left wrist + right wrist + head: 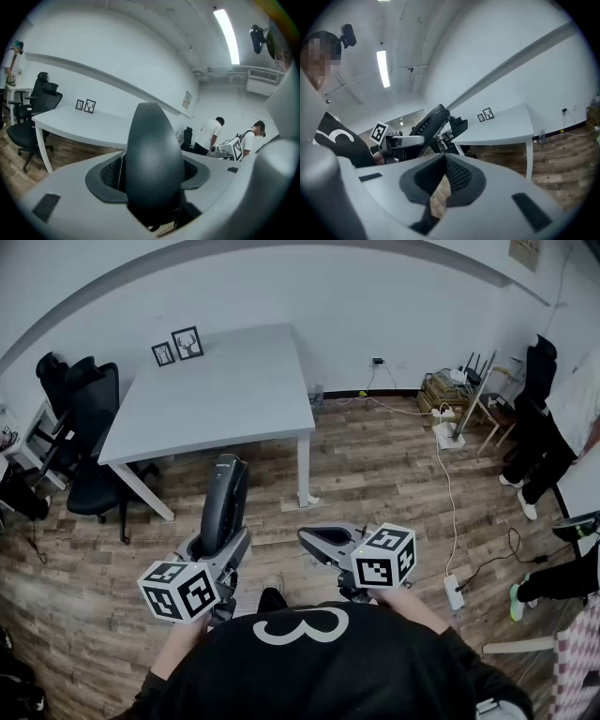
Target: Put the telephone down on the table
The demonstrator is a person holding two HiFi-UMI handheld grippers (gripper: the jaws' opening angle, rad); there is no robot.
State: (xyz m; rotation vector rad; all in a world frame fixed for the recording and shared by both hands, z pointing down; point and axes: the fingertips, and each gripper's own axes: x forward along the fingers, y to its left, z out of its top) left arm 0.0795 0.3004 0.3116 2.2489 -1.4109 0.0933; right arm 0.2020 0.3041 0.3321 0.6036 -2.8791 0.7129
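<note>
A black telephone handset (pixel 223 502) stands upright between the jaws of my left gripper (pixel 217 545), which is shut on its lower part. In the left gripper view the handset (pixel 152 159) fills the middle and hides what lies straight ahead. The white table (pixel 225 399) stands beyond both grippers, well apart from the handset. My right gripper (pixel 314 542) hovers over the wooden floor to the right, shut with nothing in it. The right gripper view shows its pads (pixel 459 178) together, and the handset (pixel 429 123) and the table (pixel 506 124) farther off.
Two small picture frames (pixel 178 346) stand at the table's far left corner. Black office chairs (pixel 89 418) crowd its left side. Cables and a power strip (pixel 453 592) lie on the floor at the right, near standing people (pixel 539 427).
</note>
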